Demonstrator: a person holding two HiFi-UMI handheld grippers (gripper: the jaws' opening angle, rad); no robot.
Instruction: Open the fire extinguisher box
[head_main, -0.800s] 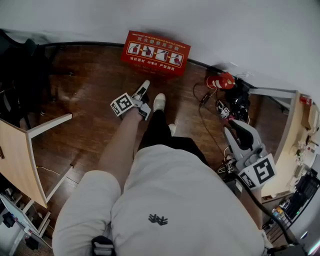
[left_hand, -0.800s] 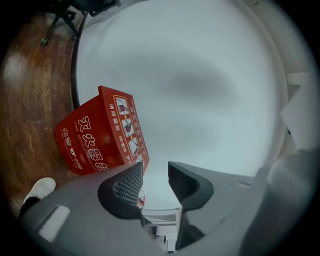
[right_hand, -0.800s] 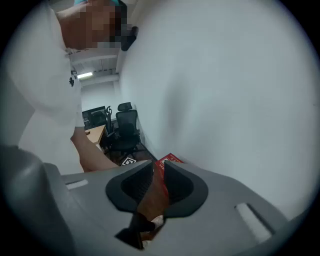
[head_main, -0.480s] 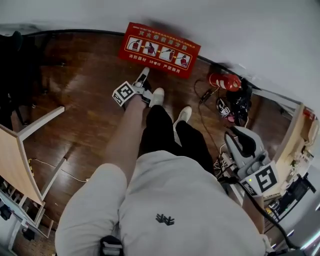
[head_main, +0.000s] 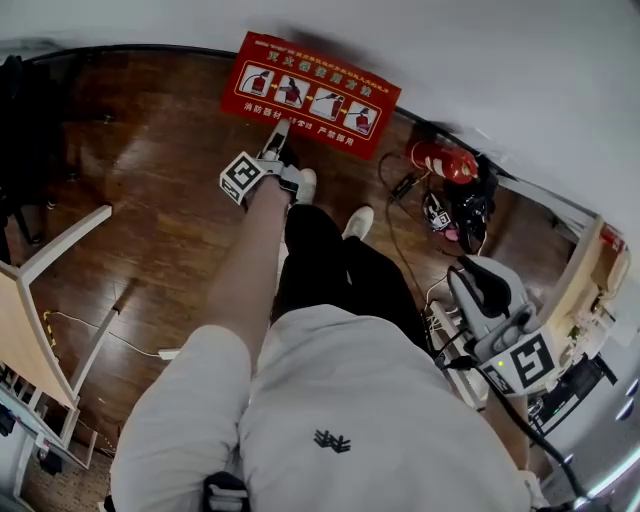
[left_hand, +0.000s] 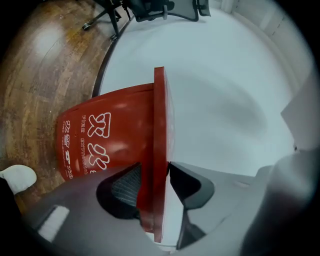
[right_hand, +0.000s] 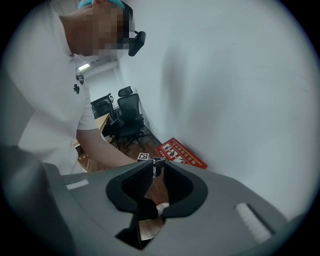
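You clamped the left gripper (left_hand: 154, 163) on the lid (left_hand: 159, 107) edge for lifting; your right gripper (right_hand: 156, 164) idled, closed and empty.

The fire extinguisher box (head_main: 310, 95) sits on the floor (head_main: 150, 200) against the wall (head_main: 500, 60), ahead of me. My left hand-held gripper (head_main: 278, 138) is at the box's near edge, with the lid (left_hand: 159, 150) standing between its jaws. Right of the box, also near the wall, is a fire extinguisher (head_main: 440, 160). My right hand-held gripper (head_main: 472, 272) hangs well apart from both, low at my right side, beside a table (head_main: 585, 270). Another table (head_main: 25, 320) stands at my left.
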